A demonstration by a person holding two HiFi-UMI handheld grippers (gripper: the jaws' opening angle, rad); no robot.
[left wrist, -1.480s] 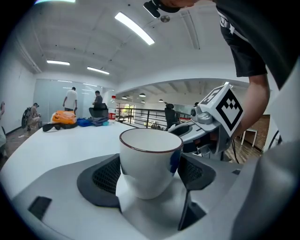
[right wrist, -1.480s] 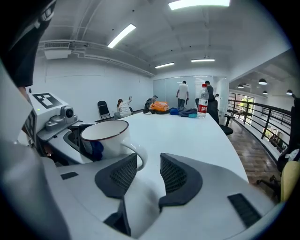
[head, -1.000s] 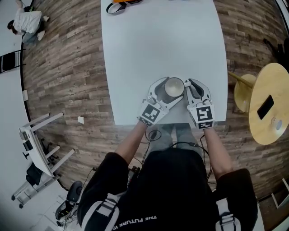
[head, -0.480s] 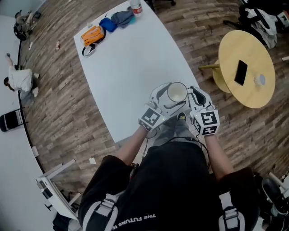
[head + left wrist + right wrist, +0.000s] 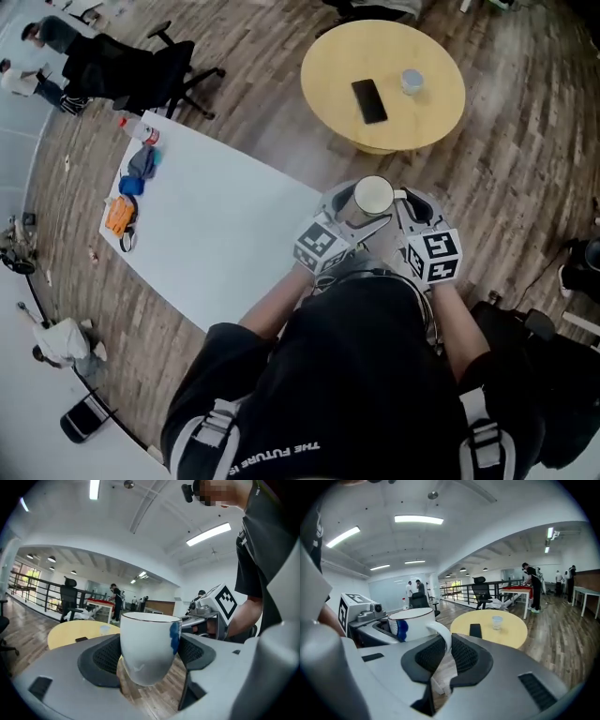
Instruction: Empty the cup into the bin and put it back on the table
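Closest to the camera, the person's black-shirted torso (image 5: pixel 366 375) fills the lower frame just below the cup (image 5: pixel 373 197), both forearms reaching up to it. The left gripper (image 5: pixel 343 208) clasps the cup from its left: in the left gripper view its two dark pads press on opposite sides of the white body (image 5: pixel 150 648), which stands upright with its mouth up and a blue mark (image 5: pixel 175 637) on its wall. The right gripper (image 5: pixel 412 208) sits just right of the cup, and its jaws stand narrow, pinched on the handle (image 5: pixel 440 637) that runs down between the pads, with the cup's body (image 5: pixel 415 620) just beyond them. The cup hangs in the air over the wooden floor (image 5: pixel 525 169), off any surface. Left of the cup lies the white table (image 5: pixel 216 234), its nearest corner close by; at the table's end farthest from the cup rest an orange item (image 5: pixel 119 214), a blue one (image 5: pixel 142 169) and a bottle (image 5: pixel 142 131). Beyond the cup stands a round yellow table (image 5: pixel 328 66) carrying a dark phone (image 5: pixel 368 100) and a plastic tumbler (image 5: pixel 412 82). Farther off, up and left of the cup, is a black office chair (image 5: pixel 141 70).
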